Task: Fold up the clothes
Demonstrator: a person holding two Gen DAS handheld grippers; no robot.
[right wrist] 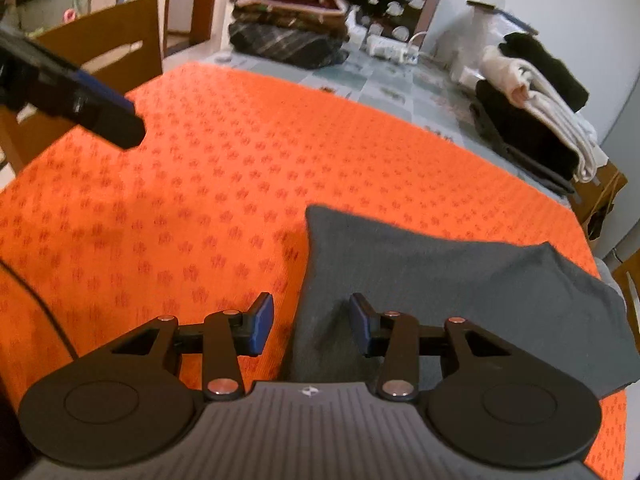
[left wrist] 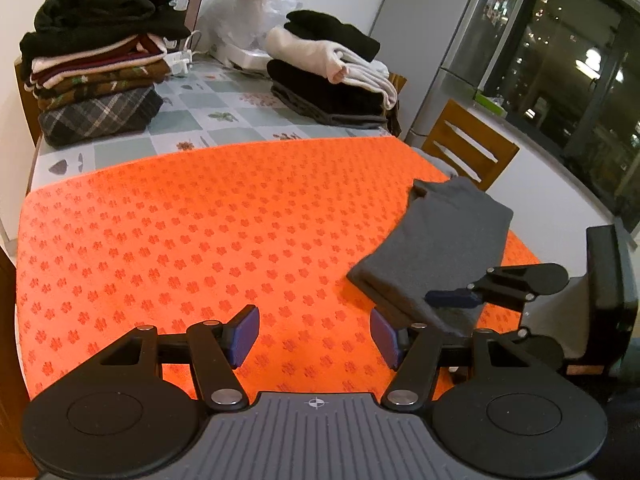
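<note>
An orange cloth with a darker flower print (left wrist: 192, 224) is spread over the near part of the tabletop; a folded grey knit garment (left wrist: 440, 236) lies flat on this cloth at its right side, near the right edge. The left hand-held gripper (left wrist: 314, 334) is held above bare orange cloth to the left of the garment; its blue pads (left wrist: 246, 330) stand wide apart with nothing between them. The right hand-held gripper (right wrist: 312, 326) is positioned over the near left edge of the garment (right wrist: 440, 288); its jaws stand partly apart; the garment's edge lies below the gap, and no pad is seen pressing on the fabric. In the left wrist view, the right hand-held gripper (left wrist: 460, 298) is seen from the side, just above the near end of the garment.

At the far left of the tabletop a tall stack of folded clothes, black on top and plaid at the bottom (left wrist: 100, 52), is placed; a second stack of black and white folded clothes (left wrist: 332, 76) stands at the far right. Between the stacks a green chequered tablecloth (left wrist: 224, 112) is exposed. A wooden slatted chair (left wrist: 468, 146) stands beyond the right side of the tabletop.
</note>
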